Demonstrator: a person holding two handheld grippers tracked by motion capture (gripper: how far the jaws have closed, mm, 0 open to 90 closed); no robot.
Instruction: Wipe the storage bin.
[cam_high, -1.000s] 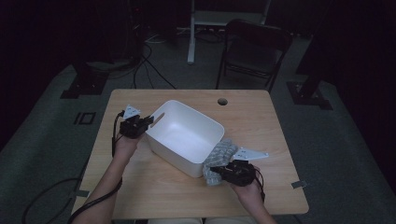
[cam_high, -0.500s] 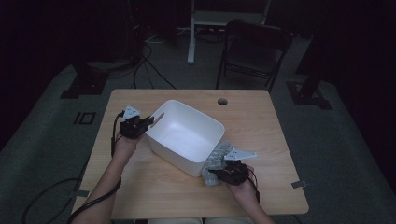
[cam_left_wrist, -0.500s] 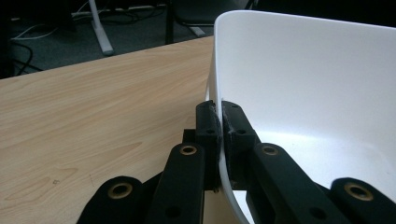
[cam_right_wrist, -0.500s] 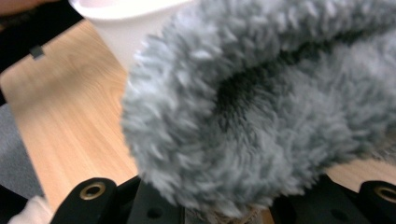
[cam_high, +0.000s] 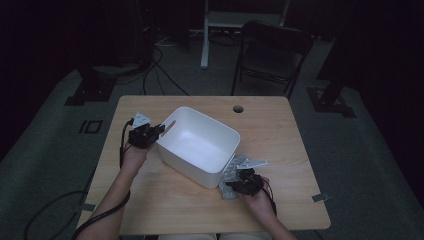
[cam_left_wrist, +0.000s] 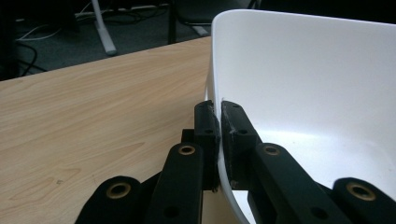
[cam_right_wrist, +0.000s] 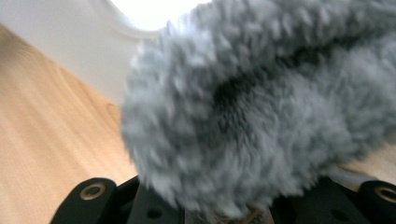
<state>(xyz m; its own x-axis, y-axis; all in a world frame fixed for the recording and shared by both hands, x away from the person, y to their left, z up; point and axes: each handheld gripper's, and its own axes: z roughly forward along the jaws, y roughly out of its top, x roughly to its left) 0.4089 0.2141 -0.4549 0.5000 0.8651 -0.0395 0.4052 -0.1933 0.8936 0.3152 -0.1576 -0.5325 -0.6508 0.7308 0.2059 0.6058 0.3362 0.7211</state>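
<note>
At the left end of the white plastic tub (cam_high: 198, 145) on the wooden table (cam_high: 280, 130), my left gripper (cam_high: 159, 131) is clamped on the tub's wall; from the left gripper view I see its two black jaws pressed together with the thin white rim (cam_left_wrist: 219, 100) pinched between them, one jaw outside, one inside; the tub sits near the middle of the table, turned at an angle to its edges, and its inside looks bare white. Near the tub's right corner, on the near side of the table, my right gripper (cam_high: 235, 184) is low over a grey fluffy cloth (cam_high: 231, 172) that lies on the tabletop just beside the tub's outer wall; from the right gripper view the grey pile (cam_right_wrist: 261, 107) bulges up from between the jaws, blurred and close, so the cloth sits in the grip, with the white tub wall (cam_right_wrist: 70, 46) right behind it; my forearms enter from the near edge.
</note>
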